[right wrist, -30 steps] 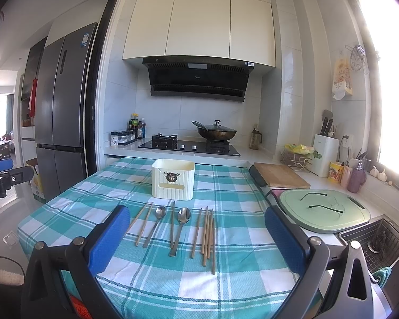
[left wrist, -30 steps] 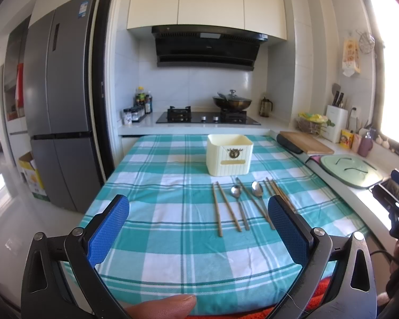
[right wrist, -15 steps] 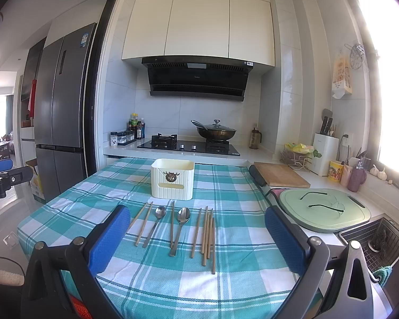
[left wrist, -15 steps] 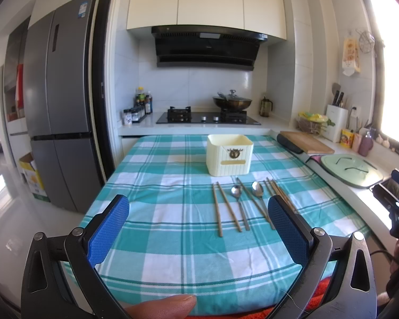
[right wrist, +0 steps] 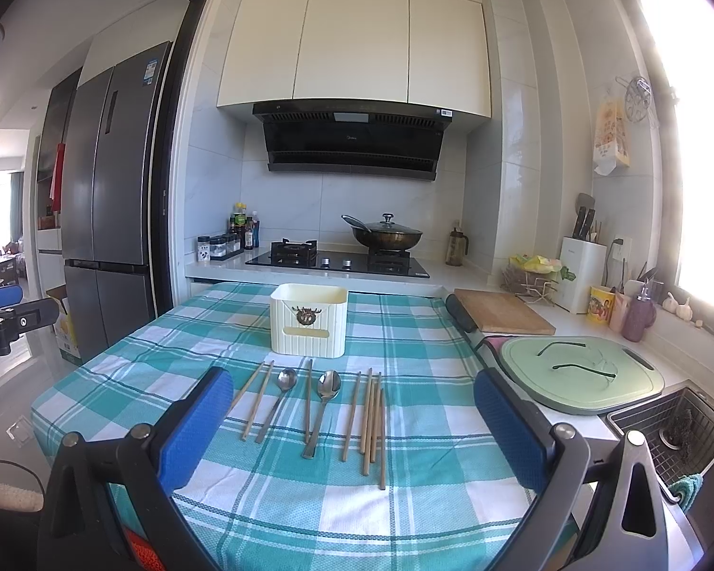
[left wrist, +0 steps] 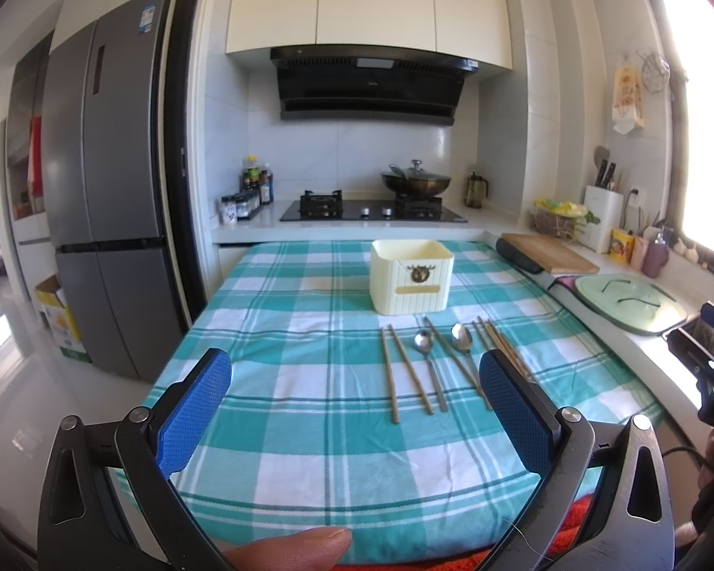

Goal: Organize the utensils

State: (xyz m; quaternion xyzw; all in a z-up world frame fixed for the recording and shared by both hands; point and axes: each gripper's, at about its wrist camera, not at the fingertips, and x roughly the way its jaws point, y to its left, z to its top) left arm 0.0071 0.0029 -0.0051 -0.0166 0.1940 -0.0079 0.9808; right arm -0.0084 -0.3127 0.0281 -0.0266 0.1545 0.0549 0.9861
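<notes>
A cream utensil holder (right wrist: 308, 326) stands upright on the teal checked tablecloth (right wrist: 404, 333); it also shows in the left wrist view (left wrist: 411, 275). In front of it lie several wooden chopsticks (right wrist: 371, 416) and two metal spoons (right wrist: 326, 395) in a row; the left wrist view shows the chopsticks (left wrist: 390, 376) and a spoon (left wrist: 426, 349) too. My left gripper (left wrist: 354, 411) is open and empty, held near the table's front left. My right gripper (right wrist: 352, 423) is open and empty, held above the front edge, short of the utensils.
A green cutting board (right wrist: 580, 373) and a wooden board (right wrist: 502, 316) lie on the counter to the right, beside a sink (right wrist: 676, 433). A stove with a wok (right wrist: 385, 238) is behind the table. A fridge (right wrist: 109, 219) stands at the left.
</notes>
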